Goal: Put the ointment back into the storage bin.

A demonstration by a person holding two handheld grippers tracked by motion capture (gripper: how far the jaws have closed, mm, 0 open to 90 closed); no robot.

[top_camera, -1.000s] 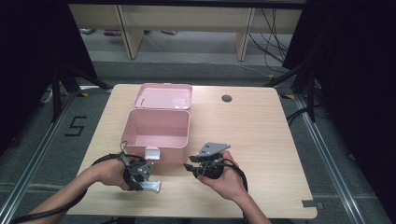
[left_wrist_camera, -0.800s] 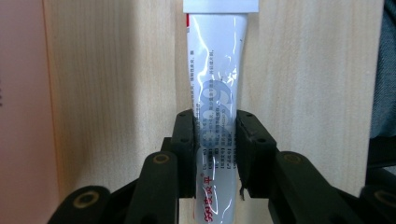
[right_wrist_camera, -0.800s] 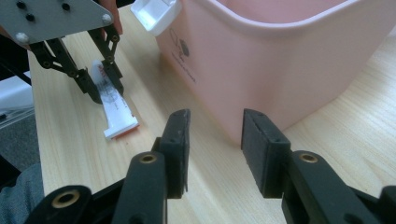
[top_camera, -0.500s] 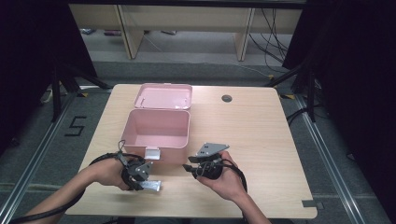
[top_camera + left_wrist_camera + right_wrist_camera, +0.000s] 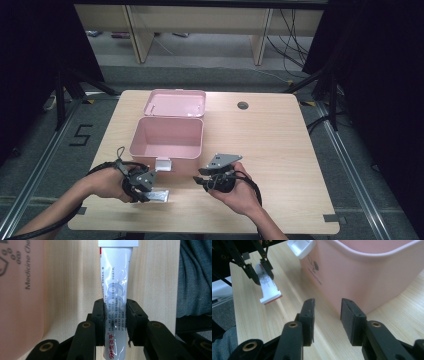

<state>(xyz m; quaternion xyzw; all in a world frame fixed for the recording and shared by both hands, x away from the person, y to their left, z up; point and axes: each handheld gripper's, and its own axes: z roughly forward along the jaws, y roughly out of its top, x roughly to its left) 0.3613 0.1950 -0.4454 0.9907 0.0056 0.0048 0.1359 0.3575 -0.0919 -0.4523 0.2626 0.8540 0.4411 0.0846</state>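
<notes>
While the left gripper (image 5: pixel 115 315) clamps the ointment tube (image 5: pixel 116 290), the right gripper (image 5: pixel 327 317) stands apart, its jaws just narrowing, empty; next, lift the tube into the pink medicine box (image 5: pixel 167 137).

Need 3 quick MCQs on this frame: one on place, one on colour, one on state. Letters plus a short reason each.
1. Where is the pink box relative to the tube?
A. Farther along the table from the person than the tube
B. On the floor
C. At the table's right edge

2. What colour is the tube's body?
A. Black
B. White with printed text
C. Green

3. What state are the left tongs in?
A. Wide open, nothing between them
B. Resting inside the box
C. Shut on the tube

Answers:
1 A: the high view shows the open box beyond the tube, which is near the table's front edge.
2 B: the left gripper view shows a white tube with print.
3 C: both pads press the tube's sides; the right tongs stand open on nothing.
</notes>
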